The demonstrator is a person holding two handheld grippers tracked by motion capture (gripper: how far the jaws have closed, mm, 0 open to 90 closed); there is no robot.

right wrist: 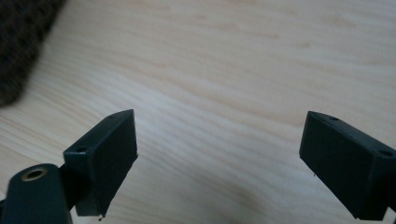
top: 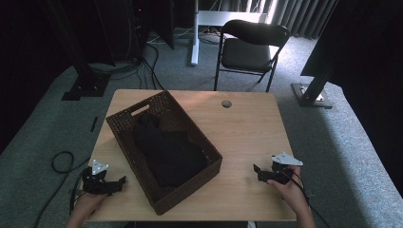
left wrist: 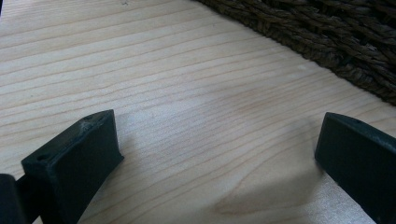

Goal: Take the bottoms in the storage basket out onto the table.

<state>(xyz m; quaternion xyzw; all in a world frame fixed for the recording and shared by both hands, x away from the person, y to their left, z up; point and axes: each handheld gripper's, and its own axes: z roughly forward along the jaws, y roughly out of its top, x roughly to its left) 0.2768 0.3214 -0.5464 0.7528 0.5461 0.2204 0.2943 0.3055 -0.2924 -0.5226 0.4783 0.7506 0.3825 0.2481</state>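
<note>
Both left gripper (top: 124, 180) and right gripper (top: 255, 168) rested spread, empty, on table (top: 237, 128) flanking wicker basket (top: 190, 183) of black cloth (top: 166, 149).

Both grippers black w/ blocky jaws; left gripper (top: 121, 181) & right gripper (top: 257, 168) each carry grey 3-cornered plate, black cable trailing.

The high view looks forward and down from above the person's side, taking in the whole wooden table (top: 247, 128), the wicker basket (top: 142, 175) and the floor and chair (top: 249, 47) beyond. The left gripper view sits low and very close to the tabletop (left wrist: 187, 93), facing across bare wood toward the basket's woven wall (left wrist: 327, 37), which it shares with the high view. The right gripper view is equally low and close, facing over the tabletop (right wrist: 233, 60) with a blurred corner of the basket (right wrist: 21, 42) at its upper left.
</note>
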